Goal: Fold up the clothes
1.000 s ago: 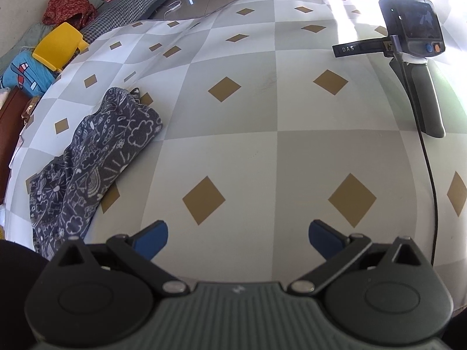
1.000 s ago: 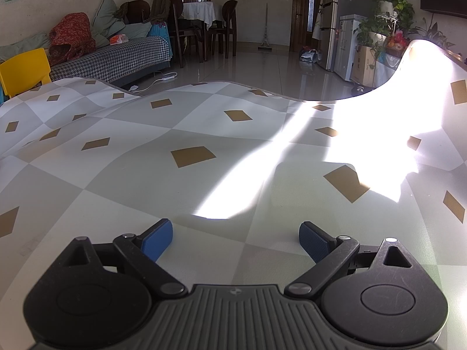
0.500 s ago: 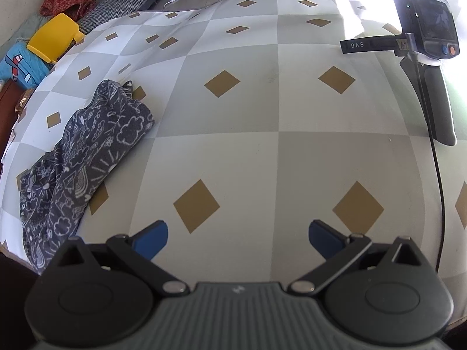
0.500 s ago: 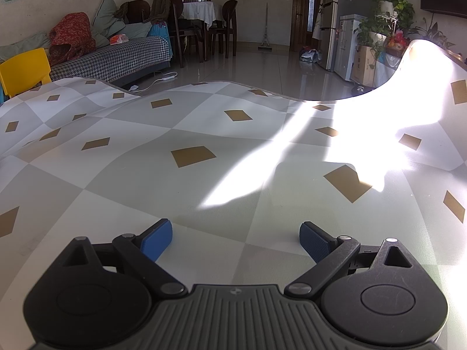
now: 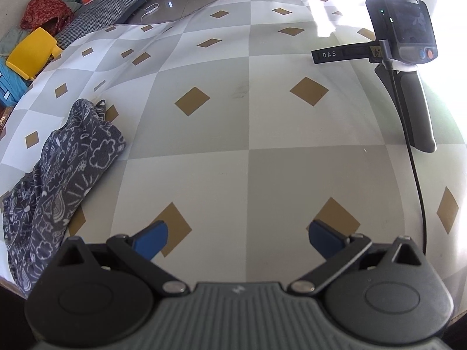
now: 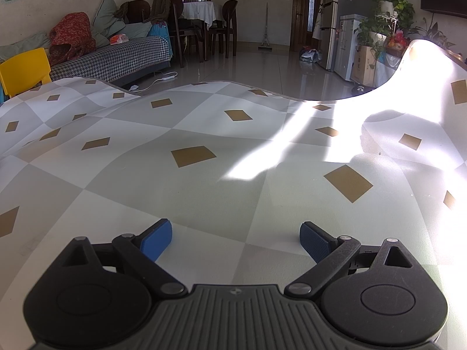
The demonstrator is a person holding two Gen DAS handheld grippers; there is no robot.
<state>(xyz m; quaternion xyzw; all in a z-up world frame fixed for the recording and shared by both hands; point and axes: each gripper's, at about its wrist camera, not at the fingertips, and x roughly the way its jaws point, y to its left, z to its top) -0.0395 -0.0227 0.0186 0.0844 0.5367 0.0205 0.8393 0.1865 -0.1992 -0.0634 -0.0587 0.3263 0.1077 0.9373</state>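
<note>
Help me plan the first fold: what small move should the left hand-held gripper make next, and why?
Probably swing the left hand-held gripper left toward the dark patterned garment and lower onto its near edge. Its jaws are open and empty over bare tablecloth, while the garment lies bunched at the table's left edge. The right hand-held gripper, also open, sees no clothing.

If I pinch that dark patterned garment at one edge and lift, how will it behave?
The dark patterned garment lies bunched in soft folds, so it will probably droop rather than hold shape. Its fleece-like surface should grip well. Part hangs off the table edge, so it may slide when tugged.
</note>
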